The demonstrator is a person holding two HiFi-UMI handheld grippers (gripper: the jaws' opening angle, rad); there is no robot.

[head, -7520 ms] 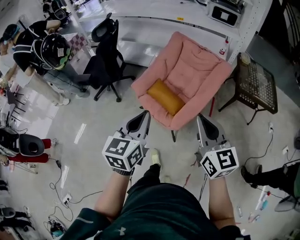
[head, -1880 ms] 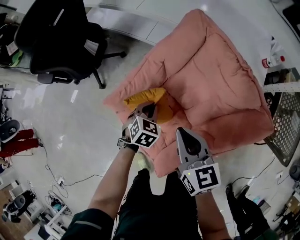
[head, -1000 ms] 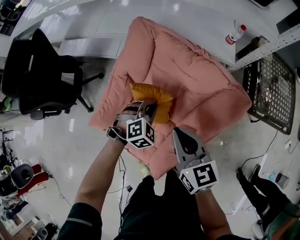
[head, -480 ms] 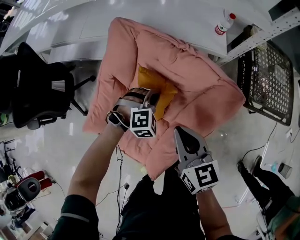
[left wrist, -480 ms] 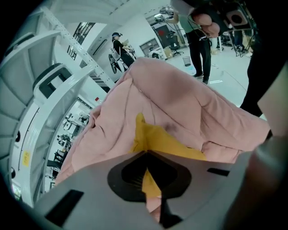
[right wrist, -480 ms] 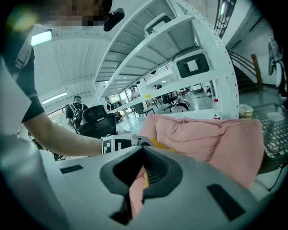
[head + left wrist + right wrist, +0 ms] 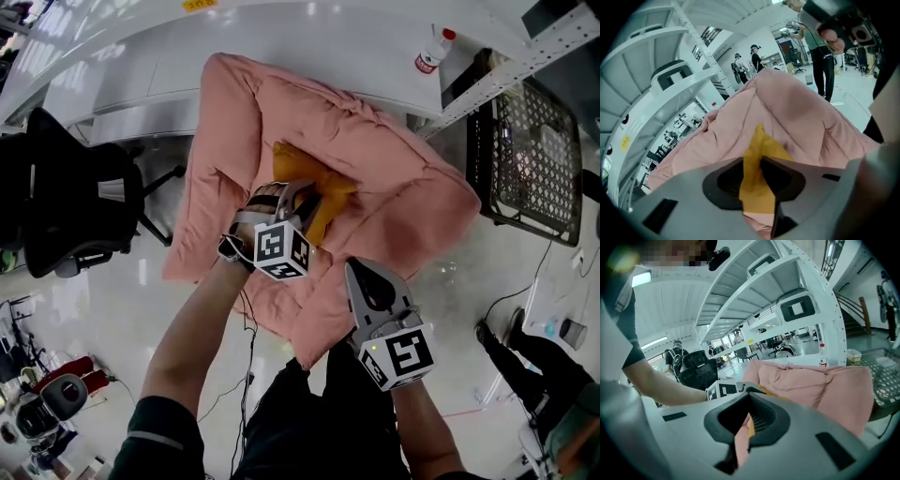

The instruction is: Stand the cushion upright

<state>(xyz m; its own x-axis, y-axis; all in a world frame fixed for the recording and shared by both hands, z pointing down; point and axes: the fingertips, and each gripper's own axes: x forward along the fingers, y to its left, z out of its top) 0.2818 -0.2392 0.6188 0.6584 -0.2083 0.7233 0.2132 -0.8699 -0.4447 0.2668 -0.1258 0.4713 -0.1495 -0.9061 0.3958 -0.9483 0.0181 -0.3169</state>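
No word or number can be read anywhere. The cube (image 7: 281, 251) on the left gripper (image 7: 300, 194) and the cube (image 7: 398, 353) on the right gripper (image 7: 364, 274) carry only black-and-white square patterns, no letters. A yellow sticker (image 7: 199, 4) on the worktop (image 7: 309, 37) and the label on the bottle (image 7: 429, 52) are too small to read.

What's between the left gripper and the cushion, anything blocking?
Nothing visible. The left gripper is at the cushion: its jaws have just been opening, with the cushion's yellow corner between them. The pink armchair lies behind and under the cushion, not in between.
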